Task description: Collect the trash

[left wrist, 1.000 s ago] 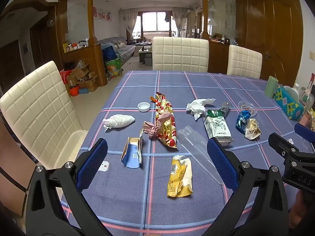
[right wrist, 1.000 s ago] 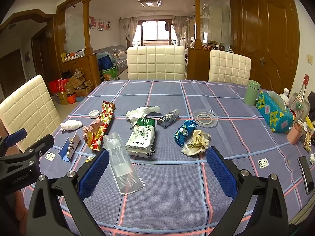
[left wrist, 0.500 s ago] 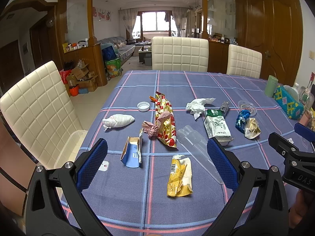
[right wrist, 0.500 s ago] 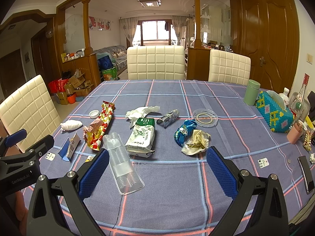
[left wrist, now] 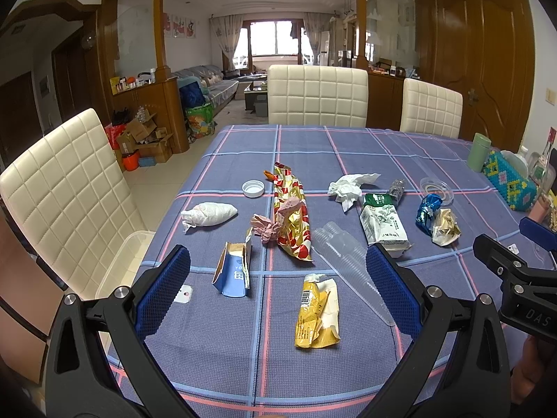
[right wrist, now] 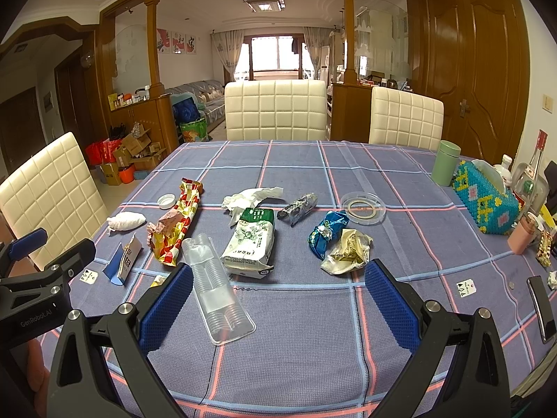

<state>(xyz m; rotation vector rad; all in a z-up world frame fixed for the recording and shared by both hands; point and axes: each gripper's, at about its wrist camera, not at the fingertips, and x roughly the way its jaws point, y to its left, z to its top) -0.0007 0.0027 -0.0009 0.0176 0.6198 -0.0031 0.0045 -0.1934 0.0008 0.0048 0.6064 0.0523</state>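
Left tool: jaws wide apart, empty, held low over the near edge of the table. Judged a waiting pose, since nothing sits between the pads and no item is touched.

Right tool: jaws wide apart, empty, level with the left one and to its right. Each tool shows at the edge of the other's view, so the pair stand side by side facing the litter.

Trash, relative to left tool:
- Yellow wrapper: nearest, just ahead, slightly right of centre, lying flat.
- Blue carton: just ahead, left of centre, torn open, standing on its edge.
- Red-gold wrapper: farther ahead, centre, with a pink crumple touching its left side.
- White wad: ahead and left.
- Cap: farther ahead, left of centre.

Trash, relative to right tool:
- Cup sleeve: just ahead, beside the left pad, lying diagonally.
- Green-white pack: ahead, left of centre, beside the sleeve.
- Tissue: beyond the pack.
- Blue wrapper and cream wrapper: ahead, right of centre, touching each other.
- Clear lid: beyond them.

No bin in view; a clear tub on the chair, left of the left tool, may serve, though that is a guess.
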